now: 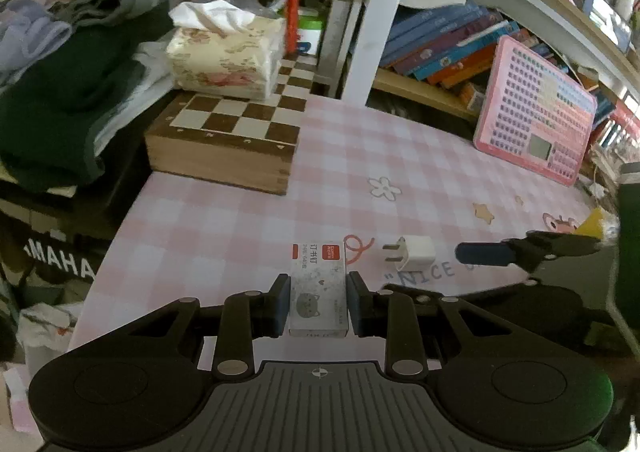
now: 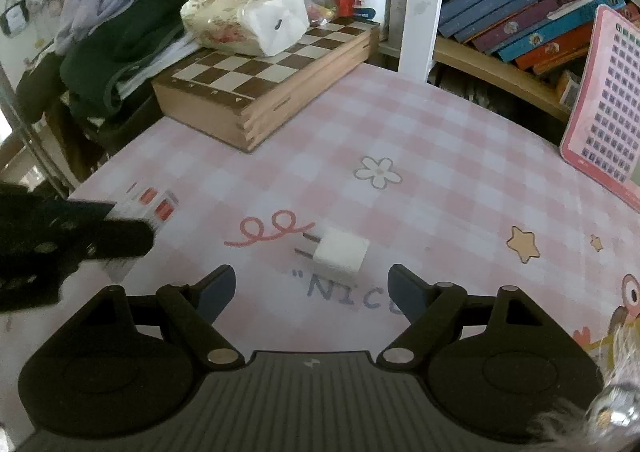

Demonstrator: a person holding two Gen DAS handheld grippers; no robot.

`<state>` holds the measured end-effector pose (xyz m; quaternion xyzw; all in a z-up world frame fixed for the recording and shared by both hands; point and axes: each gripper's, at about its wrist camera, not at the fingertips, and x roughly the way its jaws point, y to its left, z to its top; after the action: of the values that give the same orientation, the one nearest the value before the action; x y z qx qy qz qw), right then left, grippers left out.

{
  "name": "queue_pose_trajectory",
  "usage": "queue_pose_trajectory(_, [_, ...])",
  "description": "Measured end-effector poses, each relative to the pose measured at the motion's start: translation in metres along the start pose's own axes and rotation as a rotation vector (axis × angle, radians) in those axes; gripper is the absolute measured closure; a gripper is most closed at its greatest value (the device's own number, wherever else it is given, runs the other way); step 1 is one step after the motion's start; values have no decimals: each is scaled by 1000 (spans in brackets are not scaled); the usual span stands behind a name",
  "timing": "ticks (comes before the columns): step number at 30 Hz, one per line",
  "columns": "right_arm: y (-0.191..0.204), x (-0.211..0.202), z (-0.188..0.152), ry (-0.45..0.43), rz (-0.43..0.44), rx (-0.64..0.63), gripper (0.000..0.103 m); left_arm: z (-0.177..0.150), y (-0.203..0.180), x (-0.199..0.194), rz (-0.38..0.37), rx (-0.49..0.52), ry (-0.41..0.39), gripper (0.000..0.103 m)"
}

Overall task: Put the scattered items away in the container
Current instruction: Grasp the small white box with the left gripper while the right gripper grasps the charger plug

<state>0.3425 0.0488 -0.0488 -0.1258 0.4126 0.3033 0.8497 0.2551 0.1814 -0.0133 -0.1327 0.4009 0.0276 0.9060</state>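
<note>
My left gripper [image 1: 319,302] is shut on a white staple box [image 1: 319,288] with a red label and a cat drawing, resting on the pink checked tablecloth [image 1: 400,155]. A white plug adapter [image 1: 412,254] lies just right of the box. In the right wrist view the adapter [image 2: 340,254] lies just ahead of my right gripper [image 2: 310,290], which is open and empty, its fingers wide on either side. The left gripper and the staple box [image 2: 150,203] show blurred at the left edge. No container is identifiable in either view.
A wooden chessboard box [image 1: 224,143] with a tissue pack [image 1: 224,55] on top stands at the back left beside piled clothes [image 1: 60,83]. A pink button board [image 1: 536,111] leans at the back right before shelves of books [image 1: 452,39]. The table's left edge drops off.
</note>
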Motion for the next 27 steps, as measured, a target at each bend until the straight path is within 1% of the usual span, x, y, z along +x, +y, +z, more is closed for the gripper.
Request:
queue_pose_trajectory(4, [-5,9,2,-11,6,52,23,-5,5,-6,4,-35,-8,75])
queue_pose_trajectory(9, [-9,19,3,-12,-14,62,35,-13,12,-10,-6,-80,-7,75])
queue_pose_trajectory(14, [-15,23,3,-27,-32,74,39,-18,14,-12,-8,-93,5,75])
queue_pose_trajectory(17, [-18,28,3,-10,-32,90,47,-20,11,-13,-18,-81,8,75])
queue_pose_trajectory(19, [-17,28,2,-18,-33,84,51,-20,10,-14,-23,-73,11,75])
queue_pose_trajectory(20, [-15,28,1,-21,-36,70,57,-19,10,-14,-26,-70,11,75])
queue_pose_trajectory(22, [-12,27,2,-20,-41,48,59,-19,9,-15,-31,-66,8,75])
queue_pose_trajectory(27, [-14,19,3,-22,-36,67,59,-15,6,-21,-49,-45,-3,75])
